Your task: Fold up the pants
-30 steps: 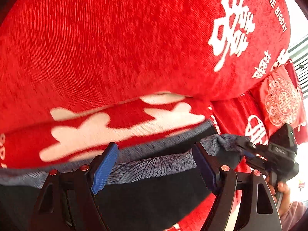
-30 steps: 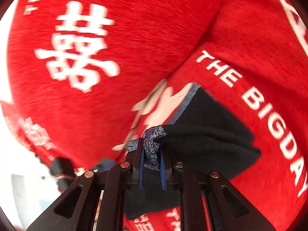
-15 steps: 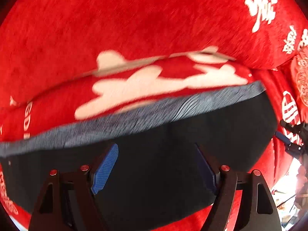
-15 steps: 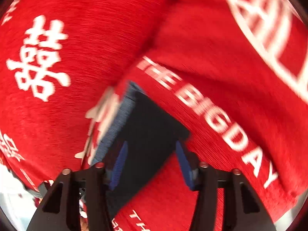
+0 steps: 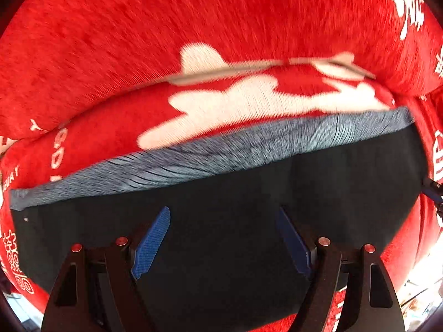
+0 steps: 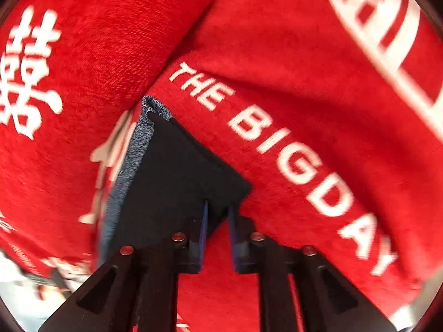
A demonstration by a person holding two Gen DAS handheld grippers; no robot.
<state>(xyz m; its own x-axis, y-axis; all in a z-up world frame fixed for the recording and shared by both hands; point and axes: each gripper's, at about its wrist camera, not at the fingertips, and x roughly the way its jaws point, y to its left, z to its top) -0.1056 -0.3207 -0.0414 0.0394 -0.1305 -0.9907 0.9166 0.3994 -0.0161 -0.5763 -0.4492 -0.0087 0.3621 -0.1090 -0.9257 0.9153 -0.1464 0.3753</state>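
pants: black pants (image 5: 249,221) with a grey-blue heathered waistband (image 5: 221,155), lying flat on the red cover (image 5: 193,27); folded into a compact rectangle as far as both views show
surface: red cover with white printed characters, plus "THE BIGDAY" lettering (image 6: 277,149) readable in the right view
left gripper: left gripper (image 5: 223,244) has its blue pads (image 5: 151,244) spread wide over the black fabric, nothing between them; can't tell if the tips touch the cloth
right gripper: right gripper (image 6: 217,221) has its pads nearly together, a narrow gap left; the near corner of the pants (image 6: 177,182) sits right at the fingertips, can't tell if it's pinched or just in front
left view only: full width of the waistband running left to right along the far edge of the pants; a bit of the other gripper (image 5: 434,191) at the right frame edge, beside the pants' side edge
right view only: pants seen end-on, waistband (image 6: 130,160) along their left edge, right side edge against the lettering; rounded red cushion (image 6: 97,41) upper left, butting the waistband corner
blur: both frames motion-smeared
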